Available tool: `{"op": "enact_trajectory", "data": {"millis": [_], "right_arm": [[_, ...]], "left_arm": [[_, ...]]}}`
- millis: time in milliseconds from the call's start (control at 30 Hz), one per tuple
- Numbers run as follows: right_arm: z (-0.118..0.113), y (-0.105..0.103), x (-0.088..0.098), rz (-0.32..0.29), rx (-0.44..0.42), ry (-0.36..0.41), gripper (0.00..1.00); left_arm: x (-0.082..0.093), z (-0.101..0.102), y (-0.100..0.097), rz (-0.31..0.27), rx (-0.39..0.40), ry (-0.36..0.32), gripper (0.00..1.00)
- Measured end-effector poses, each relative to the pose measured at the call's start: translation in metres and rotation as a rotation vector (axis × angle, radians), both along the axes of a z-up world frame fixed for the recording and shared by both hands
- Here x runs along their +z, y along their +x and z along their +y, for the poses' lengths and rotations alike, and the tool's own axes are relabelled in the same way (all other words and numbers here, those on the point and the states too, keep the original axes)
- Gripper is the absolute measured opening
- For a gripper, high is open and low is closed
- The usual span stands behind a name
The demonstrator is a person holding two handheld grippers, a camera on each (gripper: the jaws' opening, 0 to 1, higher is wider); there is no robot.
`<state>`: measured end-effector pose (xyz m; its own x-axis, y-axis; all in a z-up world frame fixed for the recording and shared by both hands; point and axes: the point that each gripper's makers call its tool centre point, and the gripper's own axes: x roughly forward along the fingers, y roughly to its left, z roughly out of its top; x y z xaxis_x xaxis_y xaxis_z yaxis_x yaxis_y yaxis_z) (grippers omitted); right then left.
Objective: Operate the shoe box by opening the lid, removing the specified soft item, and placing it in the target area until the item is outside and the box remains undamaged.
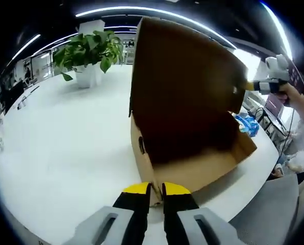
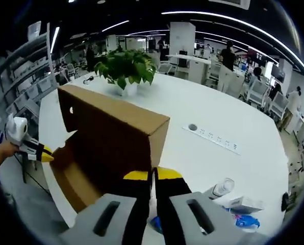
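Note:
A brown cardboard shoe box [image 1: 193, 171] stands on the white table [image 1: 65, 148] with its hinged lid [image 1: 185, 76] lifted nearly upright. My left gripper [image 1: 156, 193] is shut on the box's near wall at a bottom corner, and a sliver of cardboard shows between its yellow tips. In the right gripper view, my right gripper [image 2: 153, 176] is shut on the free edge of the lid [image 2: 111, 122]. The right gripper [image 1: 259, 86] also shows at the lid's far corner. The left gripper [image 2: 37, 149] shows at the box's [image 2: 78, 186] corner. The part of the box's inside that I see is bare, shadowed cardboard.
A potted green plant [image 1: 88, 51] stands farther back on the table. A socket strip [image 2: 213, 137] is set into the tabletop. Beside the box lie a plastic bottle [image 2: 221, 188] and a blue and white packet [image 2: 244, 222]. Desks, chairs and people fill the office beyond.

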<state>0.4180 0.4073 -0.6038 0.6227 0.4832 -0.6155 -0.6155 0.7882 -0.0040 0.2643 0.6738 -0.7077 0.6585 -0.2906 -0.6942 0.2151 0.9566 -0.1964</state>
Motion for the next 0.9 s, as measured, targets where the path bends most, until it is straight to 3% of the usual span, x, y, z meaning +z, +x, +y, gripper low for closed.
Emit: {"op": "enact_trajectory", "data": {"millis": [133,433,767,900], "right_arm": [[-0.002,-0.012,-0.002,0.013,-0.021,0.048,0.02],[-0.005,-0.032,-0.01,0.002,-0.04,0.07,0.02],[-0.006,-0.051,-0.02,-0.031,-0.042,0.049,0.02],[-0.007,-0.056,-0.02,-0.055,-0.043,0.05,0.03]], "left_arm": [[0.0,0.0,0.0,-0.005,0.009,-0.016,0.08],[0.0,0.001,0.0,-0.013,0.021,-0.029,0.08],[0.0,0.001,0.0,-0.035,0.029,-0.047,0.09],[0.002,0.001,0.001,-0.051,0.011,-0.021,0.09]]}}
